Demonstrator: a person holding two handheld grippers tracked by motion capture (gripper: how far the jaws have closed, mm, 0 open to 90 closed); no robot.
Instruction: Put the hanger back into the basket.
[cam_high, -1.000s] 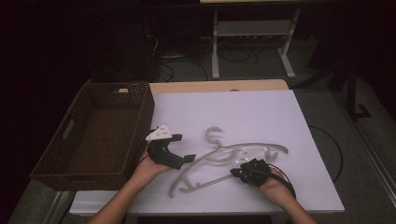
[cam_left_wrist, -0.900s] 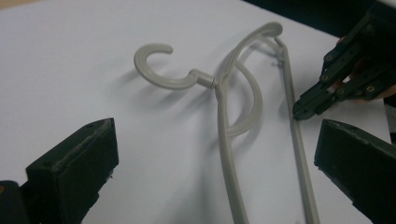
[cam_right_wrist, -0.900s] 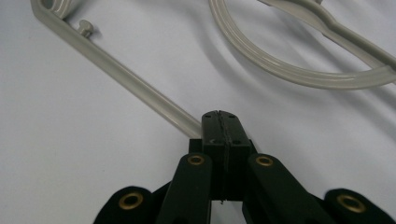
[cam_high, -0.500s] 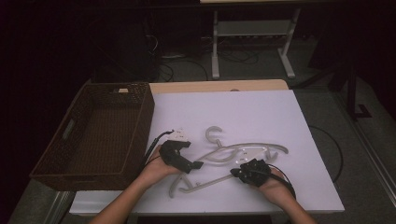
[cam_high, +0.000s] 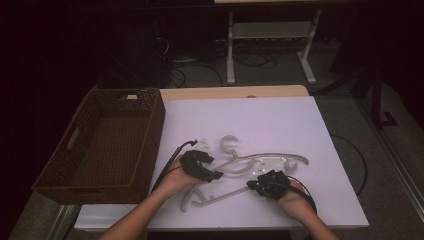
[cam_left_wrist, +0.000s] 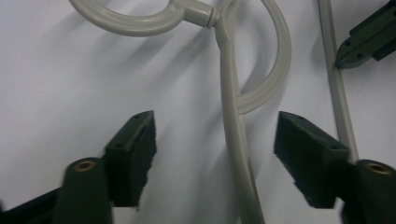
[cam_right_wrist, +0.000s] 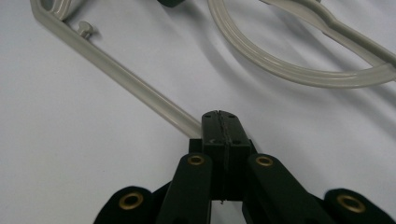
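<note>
High view: the left tongs have dropped from beside the wicker basket onto the grey plastic hangers lying mid-table. They stand wide open, straddling one hanger's arm. The right tongs stay clamped on the lower hanger's bar. A lift into the basket looks likely next.
</note>
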